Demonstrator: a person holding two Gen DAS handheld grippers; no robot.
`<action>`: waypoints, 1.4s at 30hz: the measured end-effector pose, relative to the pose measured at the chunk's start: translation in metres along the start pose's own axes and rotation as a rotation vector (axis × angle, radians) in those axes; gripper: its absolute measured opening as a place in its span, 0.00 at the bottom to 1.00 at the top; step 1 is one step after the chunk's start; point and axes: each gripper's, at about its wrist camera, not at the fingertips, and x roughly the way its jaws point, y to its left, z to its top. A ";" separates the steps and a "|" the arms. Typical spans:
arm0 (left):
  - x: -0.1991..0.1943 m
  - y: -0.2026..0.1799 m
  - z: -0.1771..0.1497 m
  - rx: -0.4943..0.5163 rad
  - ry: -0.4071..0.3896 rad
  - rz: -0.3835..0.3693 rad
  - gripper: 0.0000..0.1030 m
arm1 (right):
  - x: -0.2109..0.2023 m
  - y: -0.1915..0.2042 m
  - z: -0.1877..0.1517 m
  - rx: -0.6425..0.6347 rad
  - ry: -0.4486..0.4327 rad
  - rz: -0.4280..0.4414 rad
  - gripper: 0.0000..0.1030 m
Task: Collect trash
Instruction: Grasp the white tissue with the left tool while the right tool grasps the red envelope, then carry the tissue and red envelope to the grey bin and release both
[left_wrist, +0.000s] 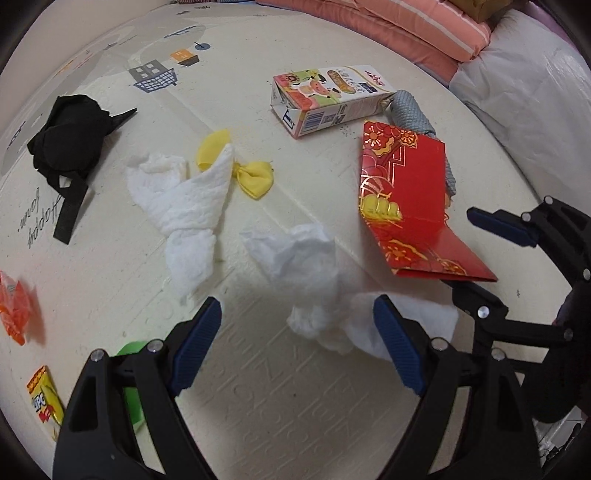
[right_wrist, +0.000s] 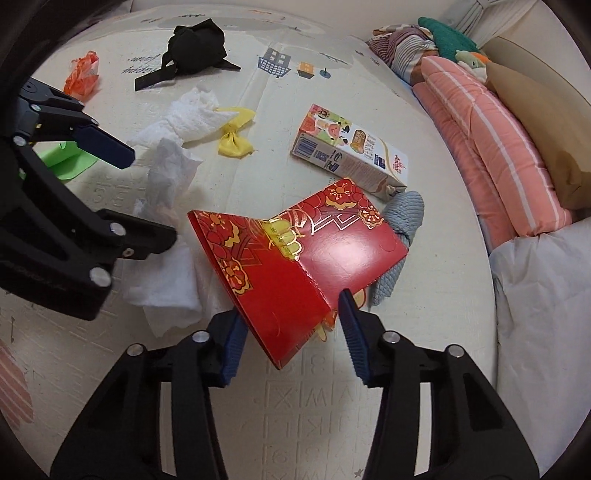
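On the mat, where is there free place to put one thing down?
Bare mat lies below the crumpled tissue. Another patch lies between the black cloth and carton. The middle is crowded around the red envelope.

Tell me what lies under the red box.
A grey knitted cloth pokes out from under the far edge of the red box. Near the right gripper, a bit of yellow-orange material shows under the box edge. The rest of the cloth and whatever else lies beneath is covered.

Red box with gold flowers, yellow bow, white tissues, pink-striped quilt, cream mat.
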 end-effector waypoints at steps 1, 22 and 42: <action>0.005 0.000 0.003 0.000 0.001 -0.006 0.82 | 0.001 -0.001 0.001 0.008 -0.001 0.015 0.33; -0.071 -0.011 -0.004 0.057 -0.020 -0.028 0.28 | -0.077 -0.026 0.018 0.190 -0.019 0.152 0.01; -0.326 -0.003 -0.101 -0.100 -0.116 0.114 0.28 | -0.289 0.018 0.062 0.224 -0.084 0.364 0.01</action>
